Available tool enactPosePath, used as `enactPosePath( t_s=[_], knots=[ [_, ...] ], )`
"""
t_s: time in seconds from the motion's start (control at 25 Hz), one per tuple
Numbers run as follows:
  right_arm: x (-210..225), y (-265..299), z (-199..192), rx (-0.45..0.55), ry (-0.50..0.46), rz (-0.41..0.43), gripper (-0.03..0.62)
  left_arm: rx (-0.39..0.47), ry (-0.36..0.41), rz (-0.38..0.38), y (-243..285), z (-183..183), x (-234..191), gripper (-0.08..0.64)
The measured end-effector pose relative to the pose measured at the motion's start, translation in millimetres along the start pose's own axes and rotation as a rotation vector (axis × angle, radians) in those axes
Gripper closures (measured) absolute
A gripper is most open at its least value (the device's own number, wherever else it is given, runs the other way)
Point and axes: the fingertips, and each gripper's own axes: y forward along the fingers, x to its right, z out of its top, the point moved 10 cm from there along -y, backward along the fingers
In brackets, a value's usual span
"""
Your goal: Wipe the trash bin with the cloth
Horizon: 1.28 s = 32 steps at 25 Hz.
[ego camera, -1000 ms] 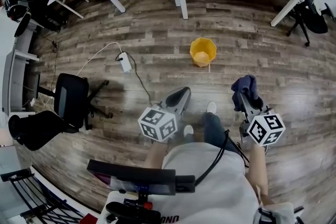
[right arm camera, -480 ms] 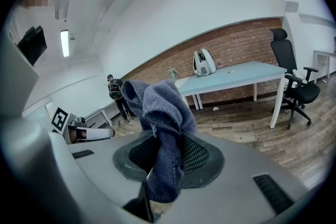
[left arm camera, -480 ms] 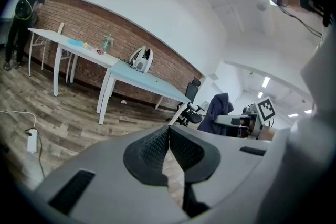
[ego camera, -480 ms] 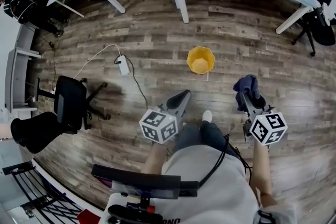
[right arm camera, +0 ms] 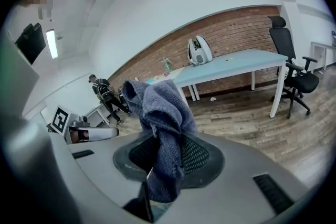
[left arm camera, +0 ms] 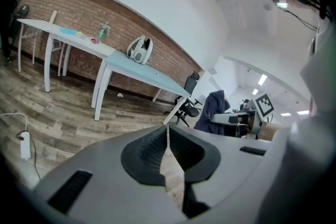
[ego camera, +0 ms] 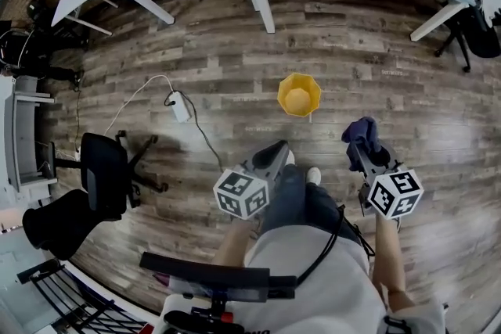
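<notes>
Yellow bin [ego camera: 299, 95] — open floor [ego camera: 235, 62] | right hand-held gripper [ego camera: 358, 152] grips cloth [ego camera: 362, 131] | left hand-held gripper [ego camera: 275, 153] closed

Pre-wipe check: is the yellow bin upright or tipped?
Upright: in the head view the yellow bin stands on the floor, its open mouth facing up.

A: What have the fingers [right arm camera: 202, 157] of the right gripper [right arm camera: 168, 160] got?

B: The cloth [right arm camera: 163, 110], blue-grey, pinched between them. It bunches up above them and a tail hangs down on the near side.

A: And beyond it?

B: Wooden floor [right arm camera: 262, 123], then a pale blue table [right arm camera: 231, 63] on white legs against a brick wall [right arm camera: 231, 26]. A white rounded object [right arm camera: 199, 51] sits on it; I cannot tell what it is.

A: To the sides?

B: A black office chair [right arm camera: 289, 68] far right. On the left, the left gripper [right arm camera: 113, 132], side on, and a person [right arm camera: 102, 93] in dark clothes farther off.
</notes>
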Motion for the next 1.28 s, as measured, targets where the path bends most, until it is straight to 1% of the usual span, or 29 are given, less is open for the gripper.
enactPosePath(
  t_s=[0.12, 0.2, 0.36, 0.56, 0.8, 0.84, 0.92, 0.96, 1.04, 1.08, 1.2, 1.28],
  knots=[
    [-5, 22, 4, -0.011, 0.015, -0.023, 0.492, -0.054, 0.043, -0.057, 13, 5, -24, 0.555],
    [-4, 37, 6, -0.024, 0.013, -0.031, 0.492, -0.086, 0.054, -0.075, 25, 9, -41, 0.555],
    [3, 63, 1, -0.052, 0.007, -0.042, 0.492, -0.133, 0.069, -0.091, 47, 3, -66, 0.555],
    [22, 93, -10, -0.085, 0.010, -0.030, 0.492, -0.167, 0.044, -0.085, 73, -19, -86, 0.555],
    [64, 130, -32, -0.154, -0.033, 0.009, 0.492, -0.179, 0.037, -0.030, 116, -57, -105, 0.555],
    [72, 138, -37, -0.161, -0.037, 0.019, 0.492, -0.168, 0.041, -0.031, 124, -65, -109, 0.555],
    [88, 153, -47, -0.171, -0.048, 0.043, 0.492, -0.123, 0.060, -0.057, 140, -80, -116, 0.555],
    [95, 159, -53, -0.173, -0.053, 0.055, 0.492, -0.101, 0.073, -0.075, 148, -88, -119, 0.543],
    [111, 170, -67, -0.174, -0.063, 0.077, 0.492, -0.087, 0.098, -0.095, 165, -106, -126, 0.454],
    [119, 176, -75, -0.176, -0.066, 0.084, 0.492, -0.093, 0.110, -0.090, 174, -116, -131, 0.439],
    [144, 196, -101, -0.180, -0.062, 0.094, 0.492, -0.120, 0.148, -0.051, 198, -146, -151, 0.437],
    [158, 211, -121, -0.177, -0.062, 0.099, 0.492, -0.143, 0.188, -0.031, 212, -167, -167, 0.437]
  ],
)
